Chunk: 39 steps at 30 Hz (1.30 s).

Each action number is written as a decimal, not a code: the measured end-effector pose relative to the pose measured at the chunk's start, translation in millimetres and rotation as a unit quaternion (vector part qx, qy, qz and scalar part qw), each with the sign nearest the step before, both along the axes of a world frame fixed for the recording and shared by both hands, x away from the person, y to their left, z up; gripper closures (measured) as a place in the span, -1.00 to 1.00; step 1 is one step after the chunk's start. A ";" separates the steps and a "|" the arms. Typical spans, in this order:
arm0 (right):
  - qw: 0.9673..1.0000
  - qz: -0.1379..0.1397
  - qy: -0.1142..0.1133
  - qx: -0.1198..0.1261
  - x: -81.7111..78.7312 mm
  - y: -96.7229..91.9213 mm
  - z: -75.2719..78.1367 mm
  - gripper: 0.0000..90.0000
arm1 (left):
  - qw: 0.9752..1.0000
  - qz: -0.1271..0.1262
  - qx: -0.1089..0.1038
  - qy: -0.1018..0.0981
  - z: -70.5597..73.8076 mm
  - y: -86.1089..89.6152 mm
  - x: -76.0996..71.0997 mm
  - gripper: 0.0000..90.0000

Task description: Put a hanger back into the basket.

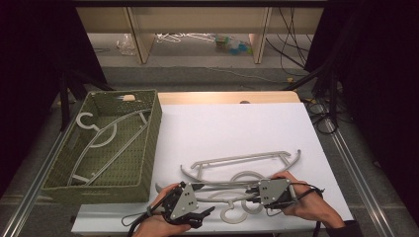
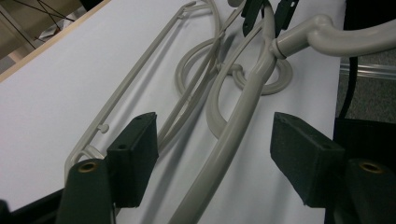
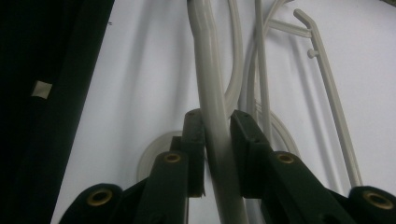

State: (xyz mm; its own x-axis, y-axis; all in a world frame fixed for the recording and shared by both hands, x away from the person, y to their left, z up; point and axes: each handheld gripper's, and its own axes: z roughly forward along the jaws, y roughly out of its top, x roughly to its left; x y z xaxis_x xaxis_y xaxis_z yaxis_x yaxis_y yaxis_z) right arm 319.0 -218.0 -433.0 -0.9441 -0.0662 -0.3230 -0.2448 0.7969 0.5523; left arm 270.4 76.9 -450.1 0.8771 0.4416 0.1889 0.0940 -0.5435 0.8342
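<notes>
Over at the left of the frame, one hanger (image 1: 106, 136) already sits in the basket (image 1: 148, 148). Two lie tangled on the bench (image 1: 222, 123) at bottom centre: right claw (image 3: 217, 135) clenched on one hanger's arm (image 3: 210, 93), left claw (image 2: 210, 154) spread around it, not gripping.

Right gripper (image 3: 217, 135) clamped on grey hanger (image 3: 208, 79), white table (image 3: 149, 60) beneath
</notes>
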 end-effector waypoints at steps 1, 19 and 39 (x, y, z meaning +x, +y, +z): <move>1.000 0.002 -0.002 -0.001 0.0 0.7 0.1 0.72 | 1.000 -0.003 -0.001 0.001 -0.4 -1.5 0.2 -0.26; 1.000 0.008 -0.001 -0.008 -1.7 5.7 -1.3 0.71 | 0.993 -0.062 0.092 -0.029 -2.0 -17.8 4.3 0.49; 0.992 -0.082 -0.015 0.098 3.8 2.6 9.9 0.22 | 0.995 -0.071 0.066 -0.013 19.7 -10.3 4.6 0.75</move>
State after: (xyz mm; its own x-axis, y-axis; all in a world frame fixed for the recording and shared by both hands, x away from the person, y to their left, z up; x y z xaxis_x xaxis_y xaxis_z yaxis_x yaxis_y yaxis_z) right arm 322.8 -215.4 -423.1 -0.9268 0.1544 -0.3424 -0.1392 0.7055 0.6950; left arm 274.9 66.5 -430.4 0.9229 0.2830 0.2610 -0.0130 -0.6545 0.7559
